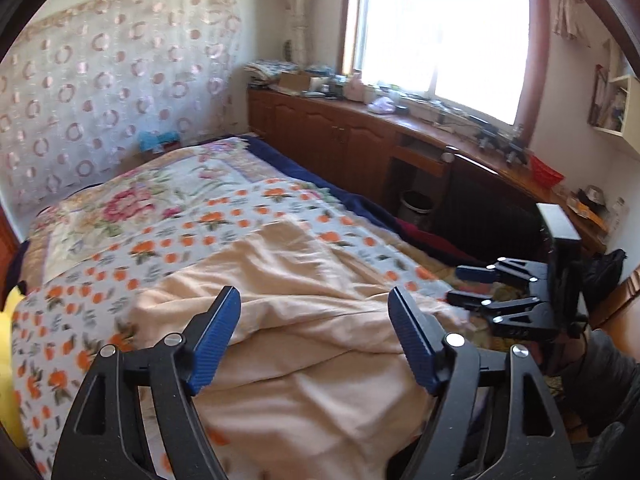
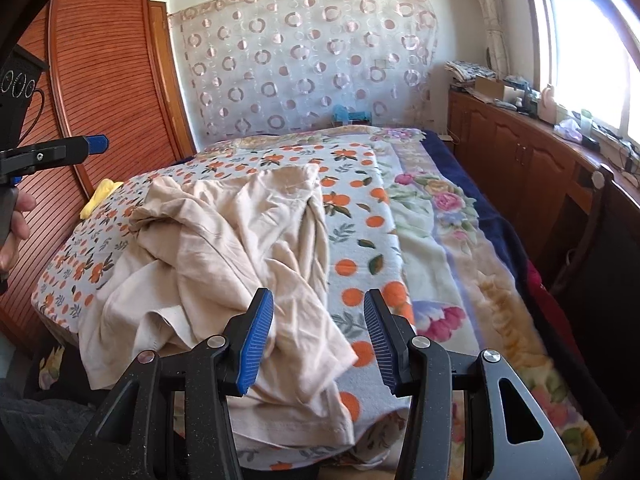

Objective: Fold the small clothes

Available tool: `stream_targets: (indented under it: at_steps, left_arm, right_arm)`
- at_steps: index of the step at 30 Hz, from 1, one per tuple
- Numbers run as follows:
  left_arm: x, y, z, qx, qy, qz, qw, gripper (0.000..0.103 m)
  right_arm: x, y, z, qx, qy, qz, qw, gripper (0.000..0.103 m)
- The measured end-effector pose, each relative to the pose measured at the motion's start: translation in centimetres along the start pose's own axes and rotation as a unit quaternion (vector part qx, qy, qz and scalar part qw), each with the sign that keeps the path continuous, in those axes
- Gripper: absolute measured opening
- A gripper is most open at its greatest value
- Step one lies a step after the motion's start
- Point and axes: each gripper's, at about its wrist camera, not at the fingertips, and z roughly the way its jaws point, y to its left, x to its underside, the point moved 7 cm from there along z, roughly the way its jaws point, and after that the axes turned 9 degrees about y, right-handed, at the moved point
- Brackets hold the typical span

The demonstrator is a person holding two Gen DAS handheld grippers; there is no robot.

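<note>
Bedroom with a bed (image 2: 460, 240) under an orange-print fleece blanket (image 2: 360, 208). Crumpled beige garment (image 2: 240, 248), soft and creased, lies at the bed's near edge, its hem cut off below. Left gripper (image 1: 314, 336) gapes empty; right gripper (image 2: 319, 344) half-open, holding nothing.

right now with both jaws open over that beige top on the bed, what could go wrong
1. The beige garment lies crumpled in overlapping folds, so either gripper may pinch several layers and fold in creases.
2. Its lower edge hangs off the orange-print blanket at the bed's near edge, so a tug could slide it to the floor.
3. A low grab might catch the blanket too.
</note>
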Motion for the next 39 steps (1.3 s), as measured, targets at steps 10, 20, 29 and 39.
stream_targets:
  at_steps: [10, 20, 29, 39]
  left_arm:
    - [5.1, 9.8, -2.4, -0.069, -0.008, -0.089, 0.9935, 0.077]
    - [8.1, 14.6, -3.4, -0.09, -0.02, -0.135, 0.9865, 0.077]
    - [10.4, 16.3, -2.8, -0.085, -0.012, -0.158, 0.9836, 0.077]
    - [11.1, 15.2, -0.6, -0.068, 0.004, -0.157, 0.9853, 0.077]
  right_arm:
    - [-5.7, 8.0, 3.9, -0.071, 0.003, -0.097, 0.993, 0.049]
    - [-11.3, 18.6, 9.5, -0.151, 0.041, -0.181, 0.971, 0.049]
    - [-13.1, 23.2, 17.0, -0.087, 0.105, -0.272, 0.953, 0.038]
    - [-20.8, 17.1, 15.0, -0.074, 0.075, -0.204, 0.973, 0.002]
